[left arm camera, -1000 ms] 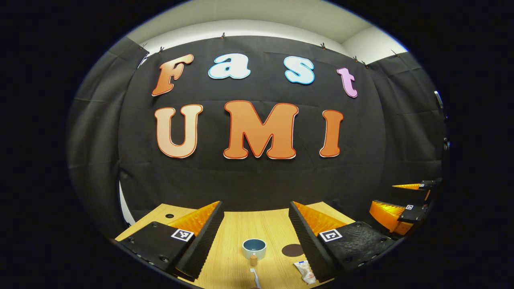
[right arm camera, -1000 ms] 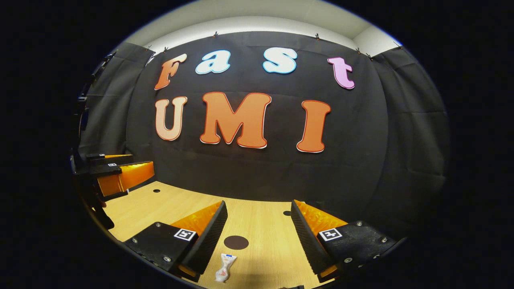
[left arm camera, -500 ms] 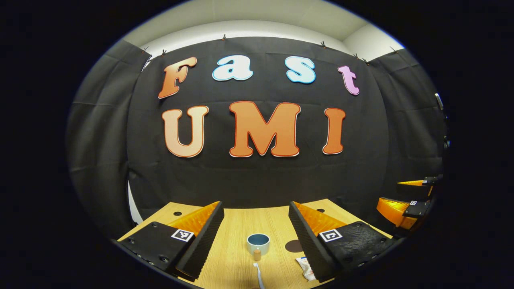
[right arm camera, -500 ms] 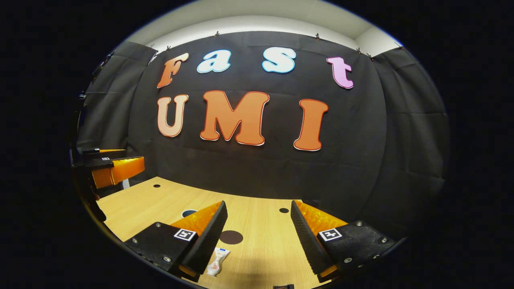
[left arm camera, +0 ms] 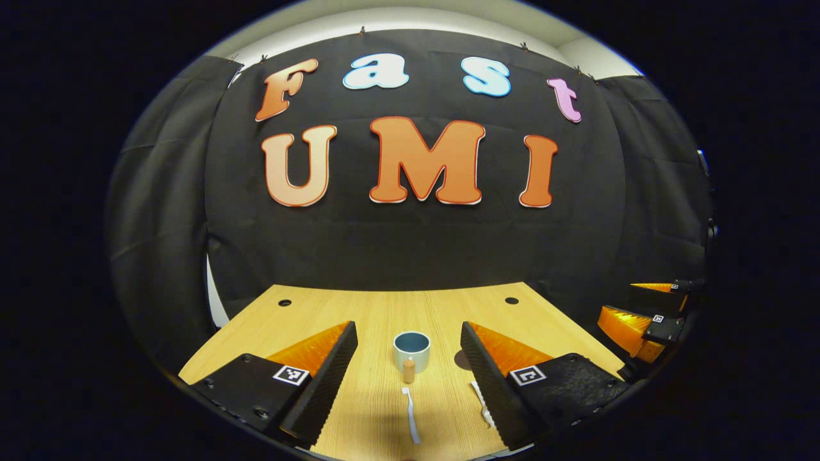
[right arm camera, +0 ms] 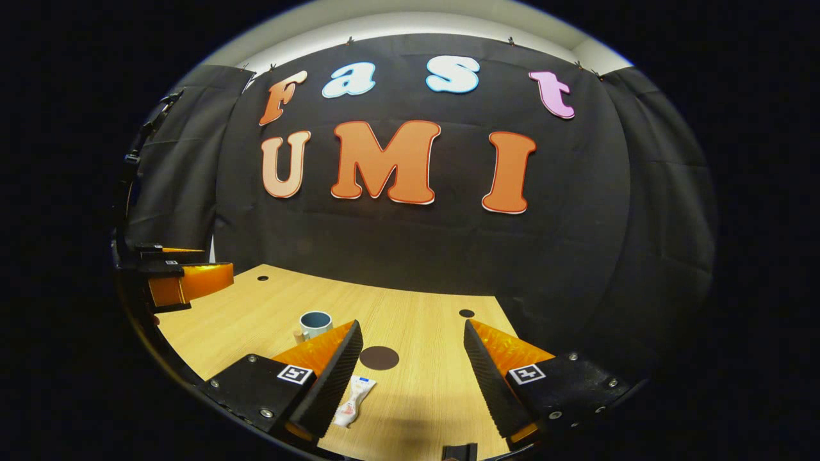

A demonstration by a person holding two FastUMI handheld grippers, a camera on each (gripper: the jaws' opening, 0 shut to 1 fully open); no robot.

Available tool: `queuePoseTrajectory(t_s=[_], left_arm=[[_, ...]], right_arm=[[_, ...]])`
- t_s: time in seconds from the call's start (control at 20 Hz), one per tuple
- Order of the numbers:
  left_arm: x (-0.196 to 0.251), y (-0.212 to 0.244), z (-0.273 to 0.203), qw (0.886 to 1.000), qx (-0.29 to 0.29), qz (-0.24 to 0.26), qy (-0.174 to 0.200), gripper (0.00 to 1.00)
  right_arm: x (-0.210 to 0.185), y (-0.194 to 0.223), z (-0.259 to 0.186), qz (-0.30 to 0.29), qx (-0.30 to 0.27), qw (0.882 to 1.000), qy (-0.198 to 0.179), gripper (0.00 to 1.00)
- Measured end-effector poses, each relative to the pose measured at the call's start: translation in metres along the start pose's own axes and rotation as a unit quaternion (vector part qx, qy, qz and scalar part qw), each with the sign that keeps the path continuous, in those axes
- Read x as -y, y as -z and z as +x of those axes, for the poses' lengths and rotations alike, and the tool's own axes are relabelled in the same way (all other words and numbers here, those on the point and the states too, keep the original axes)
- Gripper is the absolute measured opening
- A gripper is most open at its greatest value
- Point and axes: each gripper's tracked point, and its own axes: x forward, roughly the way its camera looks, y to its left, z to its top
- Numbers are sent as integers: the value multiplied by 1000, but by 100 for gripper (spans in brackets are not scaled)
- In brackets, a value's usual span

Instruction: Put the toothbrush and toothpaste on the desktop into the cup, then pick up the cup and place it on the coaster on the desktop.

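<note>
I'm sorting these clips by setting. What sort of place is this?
Likely a staged recording booth, not a real bathroom: black cloth wall behind a bare wooden desktop, with only a cup, toothbrush, toothpaste and coaster laid out.

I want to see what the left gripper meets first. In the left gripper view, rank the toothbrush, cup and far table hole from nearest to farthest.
1. Toothbrush, between the left gripper's fingers.
2. Cup, straight ahead, beyond the brush.
3. Table hole, far right, near the back edge.
</note>
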Motion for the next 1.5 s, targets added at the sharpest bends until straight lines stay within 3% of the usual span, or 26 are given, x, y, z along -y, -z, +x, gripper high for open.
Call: queuePoseTrajectory(t_s=[0.2, 0.5, 0.8, 1.25, 1.5], left_arm=[[7, 50, 26, 997, -76, -12, 29, 98], [6, 138, 56, 974, -221, -18, 43, 98], [5, 211, 64, 942, -333, -15, 46, 98], [-3, 273, 85, 893, -444, -32, 57, 99], [-4, 289, 91, 872, -485, -17, 58, 98]], right_arm=[[-10, 28, 13, 8, -45, 999, -6, 95], [-38, 82, 34, 17, -132, 991, -23, 96], [-62, 141, 43, 24, -246, 968, -42, 94], [-83, 205, 75, 15, -363, 931, -33, 92], [-86, 222, 84, 5, -416, 909, -36, 76]])
